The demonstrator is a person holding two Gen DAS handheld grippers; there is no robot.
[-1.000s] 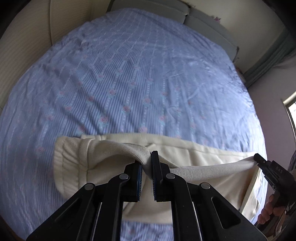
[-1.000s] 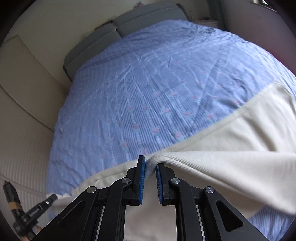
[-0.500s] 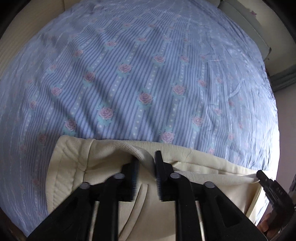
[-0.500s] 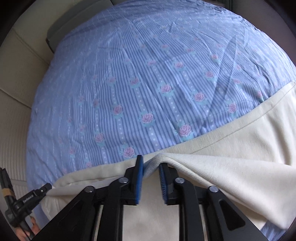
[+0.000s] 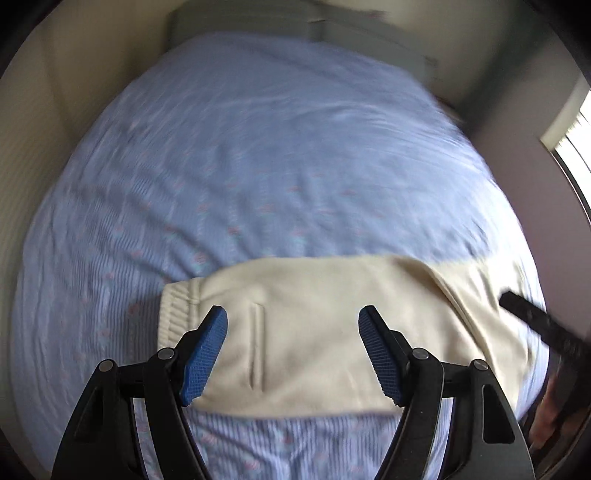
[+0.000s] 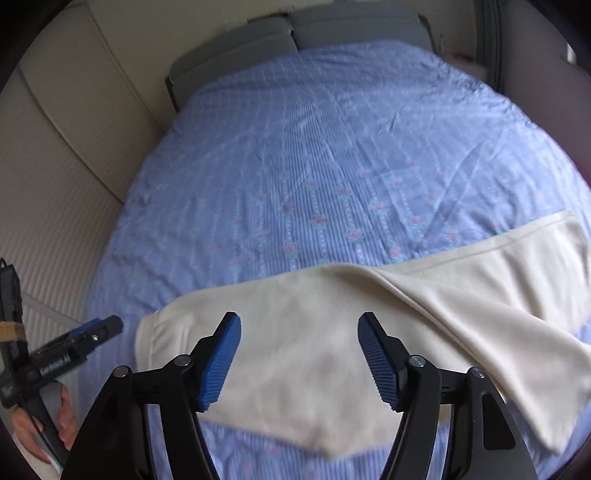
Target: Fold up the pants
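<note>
Cream pants [image 5: 317, 332] lie folded on the blue flowered bedspread [image 5: 258, 166], near its front edge. The ribbed waistband [image 5: 173, 314] is at the left end and a slit pocket [image 5: 256, 347] shows beside it. My left gripper [image 5: 293, 354] is open and empty just above the waist part. In the right wrist view the pants [image 6: 314, 350] lie with the legs running off to the right [image 6: 517, 314]. My right gripper [image 6: 299, 362] is open and empty above them. Each gripper shows at the edge of the other's view [image 6: 66, 354].
Grey pillows [image 6: 295, 33] sit at the head of the bed. A cream padded wall [image 6: 48, 166] runs along the left side. A window [image 5: 569, 140] is at the right. The bedspread [image 6: 332, 166] beyond the pants is bare.
Both grippers were shut on the top fold of the pants. They have let go, opened wide and drawn back. The pants now lie flat on the bed.
</note>
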